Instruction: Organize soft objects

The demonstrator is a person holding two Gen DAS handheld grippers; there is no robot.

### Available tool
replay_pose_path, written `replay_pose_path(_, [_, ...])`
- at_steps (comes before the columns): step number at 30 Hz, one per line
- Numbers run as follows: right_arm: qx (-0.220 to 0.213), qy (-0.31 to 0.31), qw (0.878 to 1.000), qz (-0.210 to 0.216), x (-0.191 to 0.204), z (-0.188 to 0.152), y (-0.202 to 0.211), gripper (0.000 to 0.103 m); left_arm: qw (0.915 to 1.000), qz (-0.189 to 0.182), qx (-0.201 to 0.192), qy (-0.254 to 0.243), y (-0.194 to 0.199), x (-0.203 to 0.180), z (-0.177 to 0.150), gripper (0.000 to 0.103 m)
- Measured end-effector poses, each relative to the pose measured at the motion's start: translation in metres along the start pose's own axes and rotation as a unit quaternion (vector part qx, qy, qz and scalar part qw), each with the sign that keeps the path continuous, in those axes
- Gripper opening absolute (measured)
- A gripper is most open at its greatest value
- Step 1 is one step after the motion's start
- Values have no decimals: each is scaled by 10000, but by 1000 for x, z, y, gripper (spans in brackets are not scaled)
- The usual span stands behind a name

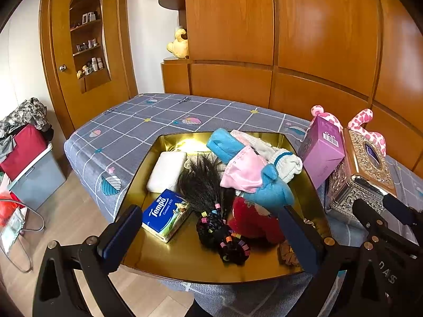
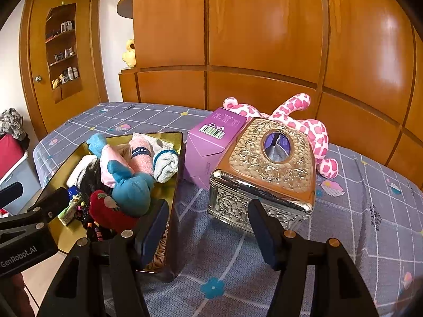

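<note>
Right wrist: open tool (image 2: 208,228) apparently clear of tray edge (image 2: 175,185).

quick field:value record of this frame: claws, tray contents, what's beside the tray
left claw: open, empty, over tray's near edge
right claw: open, empty, before tissue box
tray: gold, on bed
in tray: Tempo pack, white pad, black wig, blue plush, red plush, socks
beside tray: purple box, tissue box, pink plush

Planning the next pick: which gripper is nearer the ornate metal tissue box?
Right. The right gripper hangs open just before the ornate metal tissue box; the left gripper sits open over the gold tray, beside it.
</note>
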State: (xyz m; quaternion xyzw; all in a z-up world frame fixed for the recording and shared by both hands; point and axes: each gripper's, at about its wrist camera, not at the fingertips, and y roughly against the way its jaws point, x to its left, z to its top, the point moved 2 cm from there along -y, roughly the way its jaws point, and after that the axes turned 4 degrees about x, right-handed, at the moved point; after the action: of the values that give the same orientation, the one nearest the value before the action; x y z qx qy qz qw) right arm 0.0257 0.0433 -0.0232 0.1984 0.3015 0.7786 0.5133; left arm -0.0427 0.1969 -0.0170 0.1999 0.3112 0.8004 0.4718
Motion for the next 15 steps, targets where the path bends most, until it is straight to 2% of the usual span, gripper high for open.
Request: replay_pose_path(15, [8,5,10000,8,1,0,0,63,10000,6,16,-18,-1,0,0,103])
